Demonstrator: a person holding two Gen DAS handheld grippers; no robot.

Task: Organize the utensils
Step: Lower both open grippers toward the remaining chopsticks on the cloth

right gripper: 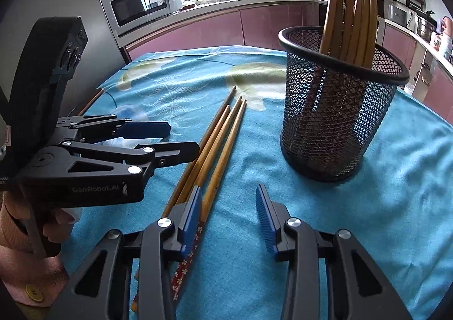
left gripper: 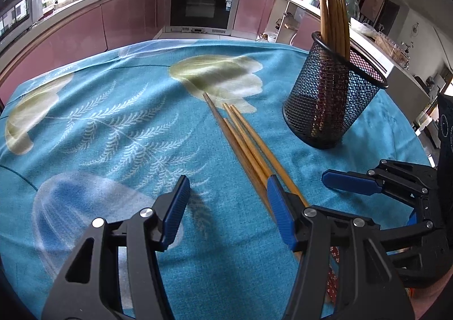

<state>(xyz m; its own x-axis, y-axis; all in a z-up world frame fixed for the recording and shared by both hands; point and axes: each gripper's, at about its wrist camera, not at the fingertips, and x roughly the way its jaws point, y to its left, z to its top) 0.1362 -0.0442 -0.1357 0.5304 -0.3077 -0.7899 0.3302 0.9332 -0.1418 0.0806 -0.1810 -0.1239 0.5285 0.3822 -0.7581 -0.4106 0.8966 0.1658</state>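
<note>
i have four loose chopsticks point(left gripper: 246, 150) lying side by side on the blue floral tablecloth point(left gripper: 113, 127), their thin tips pointing away from me and their patterned red ends under my grippers. to the right of them stands the black mesh holder point(left gripper: 331, 99), upright, with several more chopsticks point(left gripper: 332, 8) leaning inside it, thin ends down

my left gripper point(left gripper: 228, 201) hangs low over the cloth with its jaws standing wide and nothing between the blue pads; its right finger point(left gripper: 279, 206) sits over the near part of the loose chopsticks, though i cannot tell whether it touches them. in the right wrist view that gripper point(right gripper: 175, 139) comes in from the left, held by a hand point(right gripper: 51, 221) in a pink sleeve, just beside the bundle

my right gripper point(right gripper: 229, 206) is also parted, somewhat narrower than the left, and grips nothing. its left finger point(right gripper: 192, 212) rests over the patterned ends of the chopsticks while the right finger point(right gripper: 264, 215) is over bare cloth, near the holder's base. kitchen cabinets point(left gripper: 127, 17) and an oven point(left gripper: 202, 6) run along the back
</note>
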